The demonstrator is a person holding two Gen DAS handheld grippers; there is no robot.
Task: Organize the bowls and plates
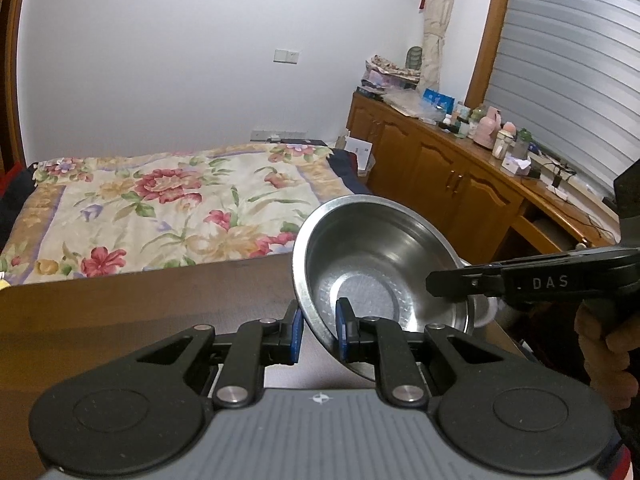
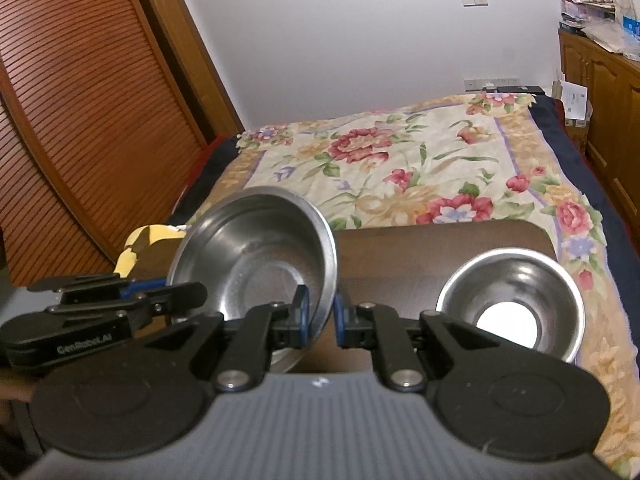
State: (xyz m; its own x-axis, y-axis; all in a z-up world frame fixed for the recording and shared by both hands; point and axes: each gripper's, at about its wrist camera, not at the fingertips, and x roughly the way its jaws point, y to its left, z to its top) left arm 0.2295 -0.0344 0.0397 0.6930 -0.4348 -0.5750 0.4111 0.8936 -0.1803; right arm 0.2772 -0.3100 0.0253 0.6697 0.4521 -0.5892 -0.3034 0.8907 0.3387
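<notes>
Left wrist view: left gripper [image 1: 318, 334] pinches the near rim of the big steel bowl [image 1: 372, 264], lower centre-right. Right gripper [image 1: 434, 280] comes in from the right edge and nips the bowl's far rim, w/ a hand [image 1: 608, 356] on its grip.

Only the right wrist view shows the small steel bowl [image 2: 512, 308], lower right, resting on the dark wooden table [image 2: 420, 252], well apart from the big bowl [image 2: 256, 252], which tilts towards the camera. Here the right gripper [image 2: 320, 320] is clamped on the rim and the left gripper [image 2: 192, 294] enters lower left.

Room: floral bedspread [image 2: 400, 168] beyond the table, slatted wooden door [image 2: 80, 100] upper left, wooden cabinets [image 1: 440, 168] w/ clutter right, white wall [image 1: 180, 60].
</notes>
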